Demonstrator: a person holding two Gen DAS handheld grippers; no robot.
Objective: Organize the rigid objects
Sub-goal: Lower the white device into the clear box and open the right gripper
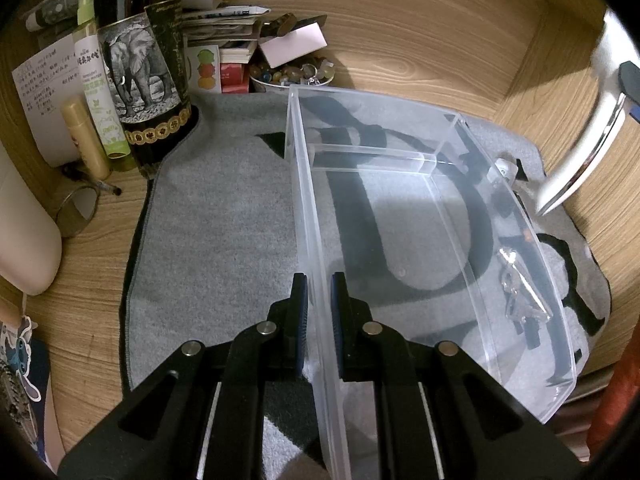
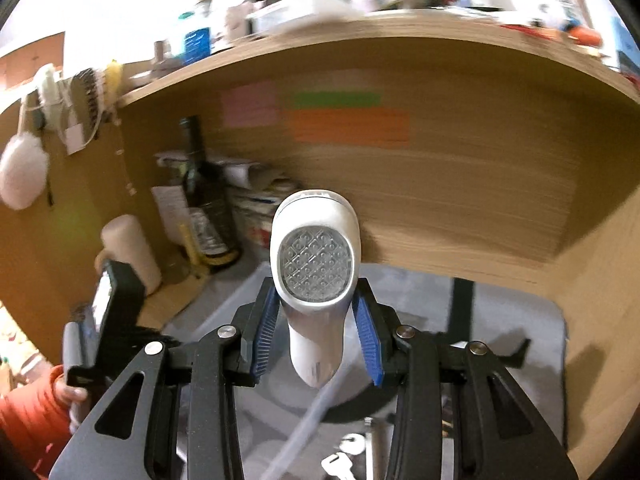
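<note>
Left gripper (image 1: 319, 312) clamped on the near wall of the clear bin (image 1: 472, 216), steadying it on the grey mat (image 1: 216, 232). Right gripper (image 2: 316, 340) gripping a white handheld device (image 2: 316, 280) by its handle, aloft above the bin. Probably mid-carry; next, lowering it into an open compartment without striking the divider (image 1: 372, 152).

The clear bin (image 1: 420, 208) sits on the mat (image 1: 216, 216), with the bottle (image 1: 140, 60) behind its left corner.
</note>
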